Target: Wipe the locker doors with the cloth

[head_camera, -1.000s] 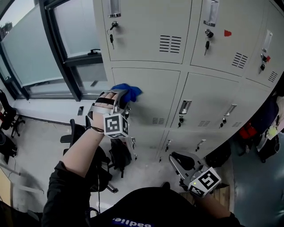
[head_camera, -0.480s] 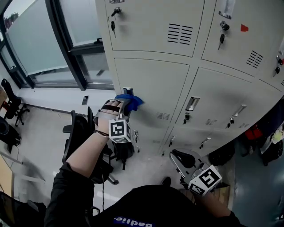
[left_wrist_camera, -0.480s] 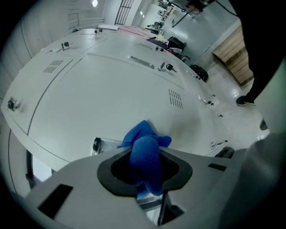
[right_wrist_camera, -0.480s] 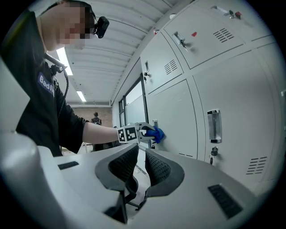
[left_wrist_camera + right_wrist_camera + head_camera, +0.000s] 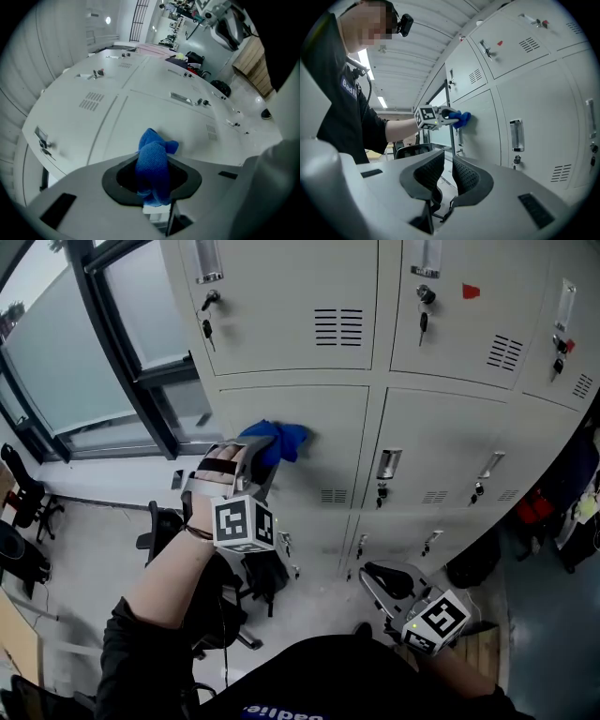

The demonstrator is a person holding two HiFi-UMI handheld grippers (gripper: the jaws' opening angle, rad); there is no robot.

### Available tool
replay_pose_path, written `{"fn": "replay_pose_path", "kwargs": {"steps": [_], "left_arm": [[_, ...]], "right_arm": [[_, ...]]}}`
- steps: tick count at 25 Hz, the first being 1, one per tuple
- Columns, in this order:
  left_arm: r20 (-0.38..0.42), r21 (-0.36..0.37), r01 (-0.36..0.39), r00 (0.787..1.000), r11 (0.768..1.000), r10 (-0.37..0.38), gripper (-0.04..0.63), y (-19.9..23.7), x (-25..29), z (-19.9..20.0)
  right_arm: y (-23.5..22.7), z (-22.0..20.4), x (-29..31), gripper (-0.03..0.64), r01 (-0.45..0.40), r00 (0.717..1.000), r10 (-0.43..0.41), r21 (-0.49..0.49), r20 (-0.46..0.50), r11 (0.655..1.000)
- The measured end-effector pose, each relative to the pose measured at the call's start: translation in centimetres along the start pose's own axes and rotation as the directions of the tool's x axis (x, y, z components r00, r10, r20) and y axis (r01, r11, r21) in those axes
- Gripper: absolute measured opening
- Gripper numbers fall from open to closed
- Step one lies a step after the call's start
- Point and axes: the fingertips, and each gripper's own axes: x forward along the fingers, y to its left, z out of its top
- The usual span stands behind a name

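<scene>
**Blue cloth pressed to locker door**

The left gripper [image 5: 152,183] pinches the blue cloth [image 5: 153,161], which bunches out just past its jaw tips against a grey locker door [image 5: 328,442]. The right gripper [image 5: 446,176] hangs low, jaws slightly parted and empty.

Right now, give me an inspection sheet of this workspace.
Surface: pale grey locker door, shut; no marks discernible.
Job's things: blue cloth, bunched, pressed against that door.
Clutter: keys hanging in upper locks; red tag on one upper door.
Grippers: left gripper shut on the cloth; right gripper held low, jaws slightly apart, empty.
Cables: dark cable down the person's chest.
Surroundings: window on the left; office chair on the floor below.
</scene>
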Motion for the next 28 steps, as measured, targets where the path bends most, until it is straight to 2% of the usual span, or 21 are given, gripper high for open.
{"fn": "replay_pose_path", "kwargs": {"steps": [5,10,16,24,28], "left_arm": [[0.022,0.028,-0.091,0.996,0.995,0.091,0.103,6.2,-0.4,2.4],[0.0,0.048,-0.1,0.995,0.994,0.1,0.103,7.4,1.4,2.2],[-0.016,0.051,-0.064,0.998,0.997,0.065,0.103,3.4,3.1,1.3],[-0.021,-0.018,0.022,1.0,1.0,-0.023,0.104,-3.7,4.8,0.6],[-0.034,-0.029,0.078,0.996,0.997,-0.079,0.103,-7.7,5.5,-0.1]], "right_arm": [[0.0,0.9,-0.4,0.048,0.01,1.0,-0.01,-0.003,0.02,1.0],[-0.3,1.1,-0.7,0.048,0.015,0.999,-0.015,-0.008,0.03,1.0],[-1.1,-0.3,-1.1,0.048,0.037,0.999,-0.037,0.03,-0.011,0.999],[-1.3,-1.2,-0.7,0.048,0.019,0.998,-0.017,0.039,-0.053,0.999],[-1.2,-1.6,-0.4,0.048,0.011,0.998,-0.008,0.042,-0.069,0.999]]}}
